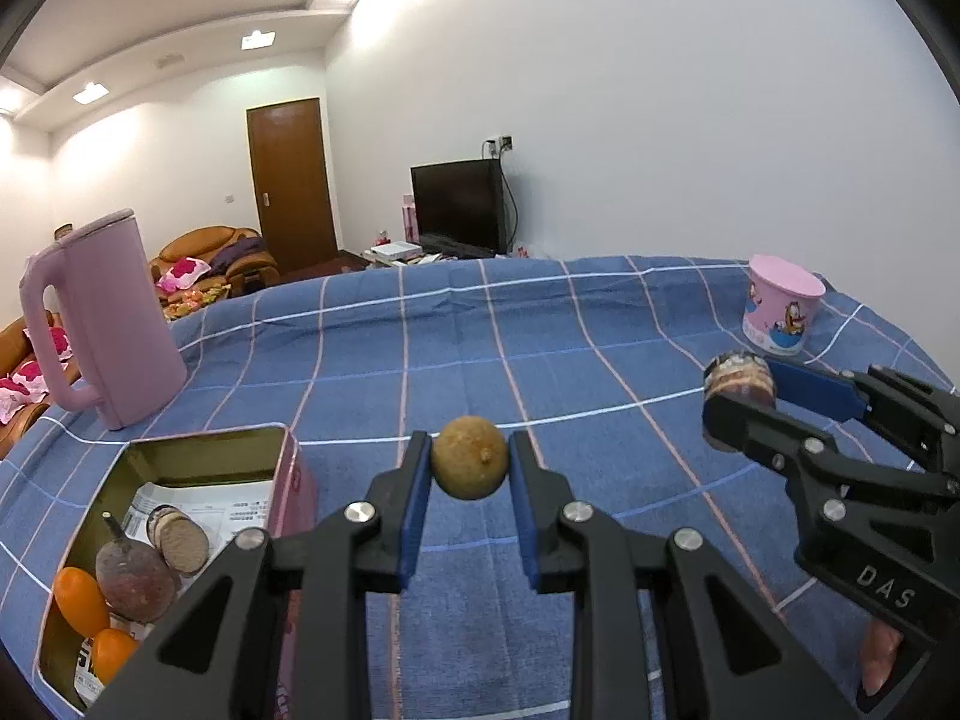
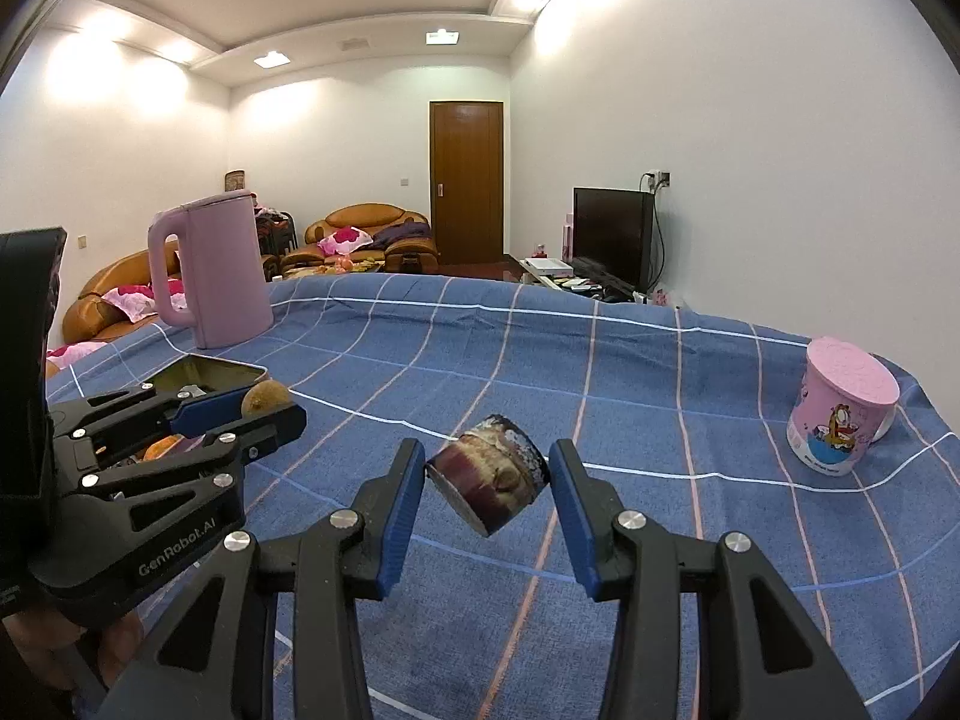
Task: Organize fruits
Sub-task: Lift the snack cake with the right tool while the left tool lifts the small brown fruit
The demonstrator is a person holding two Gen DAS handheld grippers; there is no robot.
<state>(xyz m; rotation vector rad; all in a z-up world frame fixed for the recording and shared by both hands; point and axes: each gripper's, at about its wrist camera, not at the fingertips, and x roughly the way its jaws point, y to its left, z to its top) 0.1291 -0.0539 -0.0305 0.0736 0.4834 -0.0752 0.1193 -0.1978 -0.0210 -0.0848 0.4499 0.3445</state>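
Note:
My left gripper [image 1: 470, 450] is shut on a small round yellow-brown fruit [image 1: 470, 471], held just above the blue checked cloth. To its left sits an open pink tin [image 1: 204, 438] holding two small oranges [image 1: 81, 597], a dark purple fruit [image 1: 135, 579] and round biscuits [image 1: 180, 537] on printed paper. My right gripper [image 2: 487, 462] is shut on a brown printed cylindrical pack [image 2: 489, 477], tilted and off the cloth. In the right wrist view the left gripper [image 2: 264, 405] with its fruit [image 2: 267, 397] hangs beside the tin [image 2: 234, 365]. The right gripper [image 1: 744, 396] appears at the right of the left wrist view.
A tall pink kettle [image 1: 102, 318] stands behind the tin at the far left. A pink cartoon cup [image 2: 840, 408] stands at the far right near the table's edge. Blue checked cloth [image 1: 480, 348] covers the table between them. Sofas, a door and a television lie beyond.

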